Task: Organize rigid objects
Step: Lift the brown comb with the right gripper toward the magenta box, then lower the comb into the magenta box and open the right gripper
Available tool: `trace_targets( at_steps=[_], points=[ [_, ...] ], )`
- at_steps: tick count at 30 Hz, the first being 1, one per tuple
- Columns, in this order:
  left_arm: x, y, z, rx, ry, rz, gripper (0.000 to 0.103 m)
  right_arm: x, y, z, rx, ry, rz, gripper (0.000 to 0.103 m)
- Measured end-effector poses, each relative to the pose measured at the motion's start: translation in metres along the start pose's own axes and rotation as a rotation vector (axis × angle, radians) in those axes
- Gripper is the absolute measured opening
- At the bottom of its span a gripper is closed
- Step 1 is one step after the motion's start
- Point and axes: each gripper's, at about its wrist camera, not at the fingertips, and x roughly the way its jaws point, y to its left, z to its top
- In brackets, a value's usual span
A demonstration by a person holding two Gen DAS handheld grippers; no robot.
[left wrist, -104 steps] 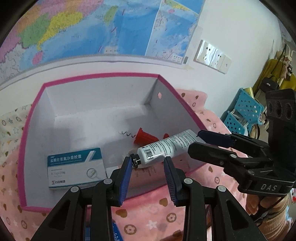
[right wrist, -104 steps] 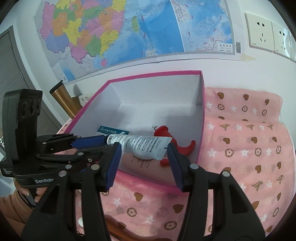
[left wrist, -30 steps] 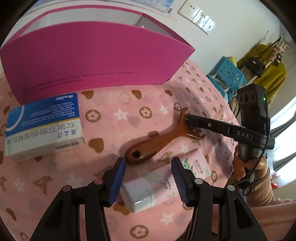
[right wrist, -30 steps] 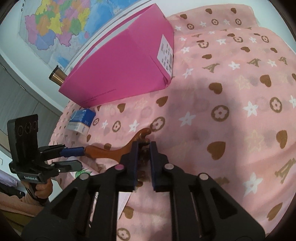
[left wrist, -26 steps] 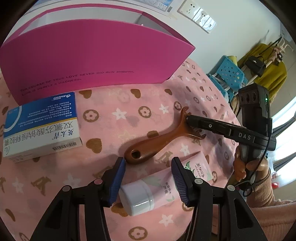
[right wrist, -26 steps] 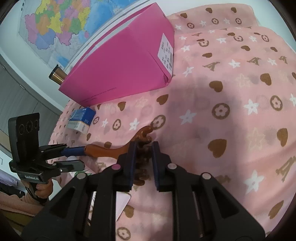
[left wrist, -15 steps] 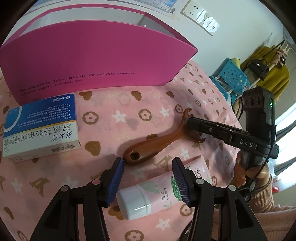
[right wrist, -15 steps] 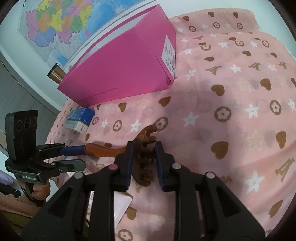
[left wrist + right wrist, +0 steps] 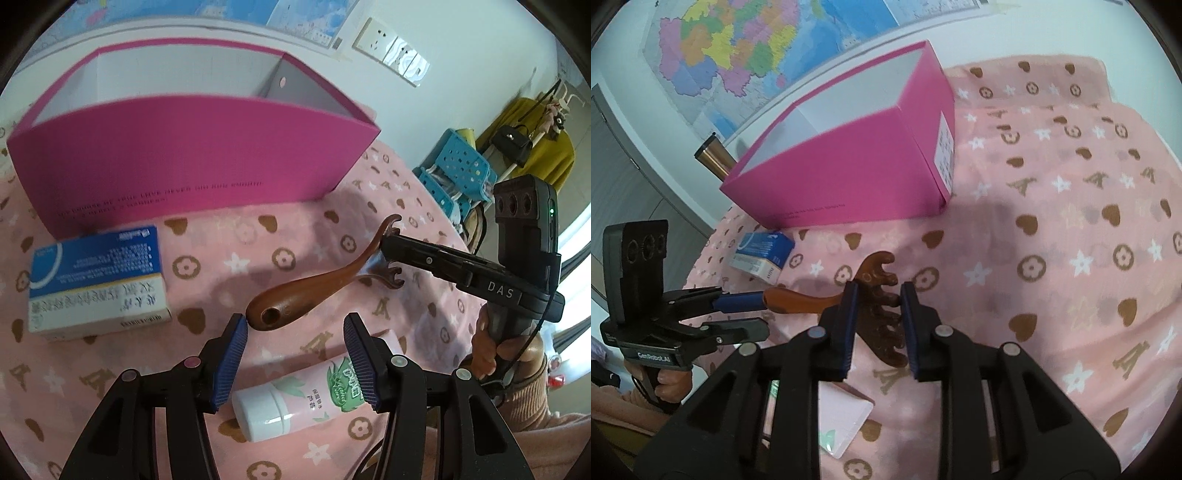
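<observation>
A white wall (image 9: 461,44) runs behind the table, with a coloured map (image 9: 746,44) pinned across it and a row of white sockets (image 9: 391,51) to its right. A pink cloth (image 9: 1052,184) printed with hearts and stars covers the table. Off to the right stand blue perforated baskets (image 9: 458,166) and a rack with a mustard garment (image 9: 546,147). Grey cabinet doors (image 9: 624,177) stand at the left.

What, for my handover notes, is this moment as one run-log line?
right gripper: jaws just widened, pads on wooden comb head | left gripper: open at comb handle | tube, medicine box: on cloth | pink box: behind
</observation>
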Motion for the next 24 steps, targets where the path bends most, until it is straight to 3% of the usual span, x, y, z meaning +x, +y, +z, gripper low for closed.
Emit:
trace_targets(
  at_steps=[24],
  points=[
    [-0.059, -0.004, 0.057, 0.049, -0.207, 0.079, 0.054, -0.023, 0.037, 0.062, -0.113, -0.133, 0.026, 0.026]
  ],
)
